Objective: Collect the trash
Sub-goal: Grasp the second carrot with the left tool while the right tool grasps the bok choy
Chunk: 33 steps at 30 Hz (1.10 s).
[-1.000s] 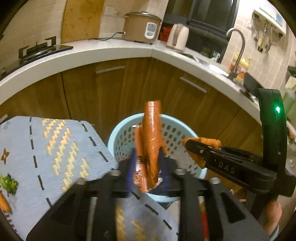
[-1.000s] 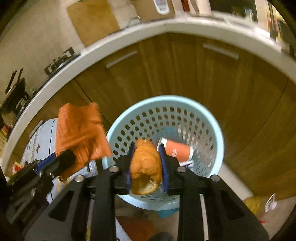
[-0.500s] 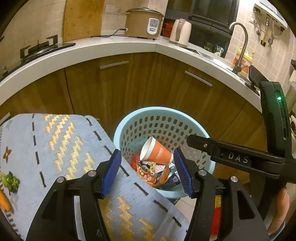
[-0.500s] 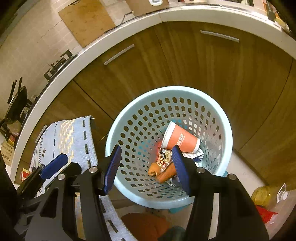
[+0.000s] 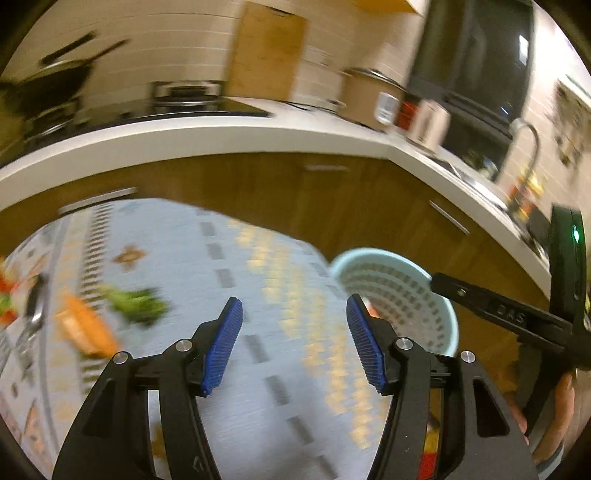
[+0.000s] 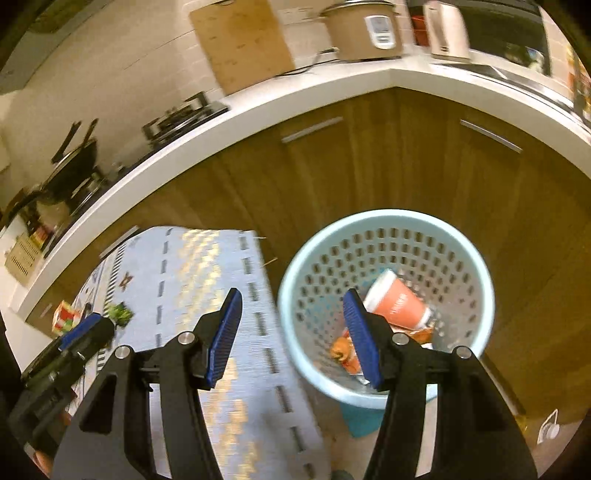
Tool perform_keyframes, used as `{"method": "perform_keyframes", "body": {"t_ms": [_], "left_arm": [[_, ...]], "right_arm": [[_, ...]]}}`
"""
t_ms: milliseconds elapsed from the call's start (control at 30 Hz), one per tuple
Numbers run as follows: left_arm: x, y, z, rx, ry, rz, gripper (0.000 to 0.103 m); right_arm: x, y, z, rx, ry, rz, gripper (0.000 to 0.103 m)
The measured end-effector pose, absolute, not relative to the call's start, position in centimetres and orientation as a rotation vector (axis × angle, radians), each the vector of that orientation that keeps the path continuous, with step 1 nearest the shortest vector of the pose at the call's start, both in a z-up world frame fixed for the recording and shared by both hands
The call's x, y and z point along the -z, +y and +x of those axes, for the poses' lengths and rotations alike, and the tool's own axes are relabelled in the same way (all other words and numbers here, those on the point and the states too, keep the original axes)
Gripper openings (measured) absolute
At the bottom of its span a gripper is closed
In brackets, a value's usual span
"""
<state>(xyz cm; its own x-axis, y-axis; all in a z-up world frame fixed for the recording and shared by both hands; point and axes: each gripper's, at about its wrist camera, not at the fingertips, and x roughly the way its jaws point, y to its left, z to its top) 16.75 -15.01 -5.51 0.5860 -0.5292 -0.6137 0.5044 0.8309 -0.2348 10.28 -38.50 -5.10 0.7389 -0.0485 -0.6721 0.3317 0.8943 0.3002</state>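
Nearest, the left gripper (image 5: pixel 294 341) is seen spread wide, its blue pads (image 5: pixel 223 345) parted with nothing held between them; only the patterned blue-grey cloth (image 5: pixel 258 387) shows in the gap. The right gripper (image 6: pixel 291 338) is likewise released and empty, one finger framed over the cloth (image 6: pixel 207 288) and the other over the basket's mouth. In the left wrist view the right gripper (image 5: pixel 498 314) is seen from the side, reaching in above the far rim of the basket.

The cloth's straight edge runs just beside the pale blue perforated basket (image 6: pixel 472 254), which stands on the floor next to the covered table, against the wooden cabinet fronts (image 6: pixel 406 155). Open room is left above the basket and over the middle of the cloth.

Inside the basket the collected trash is found: an orange paper cup (image 6: pixel 397 304) lying on its side, with crumpled orange wrappers (image 6: pixel 343 349) beneath it.

Farther left on the cloth, more items are seen, blurred in the left wrist view: a green vegetable scrap (image 5: pixel 138 302), an orange piece (image 5: pixel 86 330) just beside it, and a red-and-white packet (image 6: pixel 66 315) near the table's far corner.

Beyond, a white countertop (image 6: pixel 295 99) curves around the room, on which a rice cooker (image 6: pixel 364 29), a kettle (image 6: pixel 445 29), a leaning wooden board (image 6: pixel 243 40), a stove and a dark pan (image 6: pixel 72 166) are set.
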Motion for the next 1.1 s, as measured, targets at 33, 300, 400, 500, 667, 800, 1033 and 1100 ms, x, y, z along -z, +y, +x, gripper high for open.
{"method": "perform_keyframes", "body": {"t_ms": [33, 300, 400, 500, 667, 800, 1033, 1100], "left_arm": [[5.4, -13.4, 17.0, 0.585, 0.726, -0.065, 0.057], [5.3, -3.8, 18.8, 0.385, 0.706, -0.223, 0.073], [5.9, -1.9, 19.8, 0.345, 0.728, -0.274, 0.076], [7.0, -1.6, 20.9, 0.317, 0.771, -0.282, 0.076], [9.1, -3.2, 22.8, 0.253, 0.828, -0.231, 0.076], [10.5, -3.9, 23.9, 0.229, 0.867, -0.199, 0.074], [11.7, -3.1, 24.0, 0.244, 0.896, -0.197, 0.038], [11.7, -2.5, 23.6, 0.264, 0.895, -0.210, 0.033]], "right_arm": [[4.9, -37.7, 10.6, 0.204, 0.716, 0.409, 0.054], [3.6, -32.2, 12.7, 0.133, 0.719, 0.307, 0.053], [3.2, -29.9, 13.8, 0.101, 0.730, 0.272, 0.054], [3.3, -27.3, 15.2, 0.059, 0.743, 0.233, 0.054], [3.4, -23.7, 16.8, 0.004, 0.718, 0.143, 0.053], [3.8, -22.3, 18.0, -0.016, 0.721, 0.118, 0.053], [5.0, -19.6, 19.9, -0.092, 0.750, 0.063, 0.053], [5.5, -18.9, 20.7, -0.119, 0.764, 0.057, 0.053]]}}
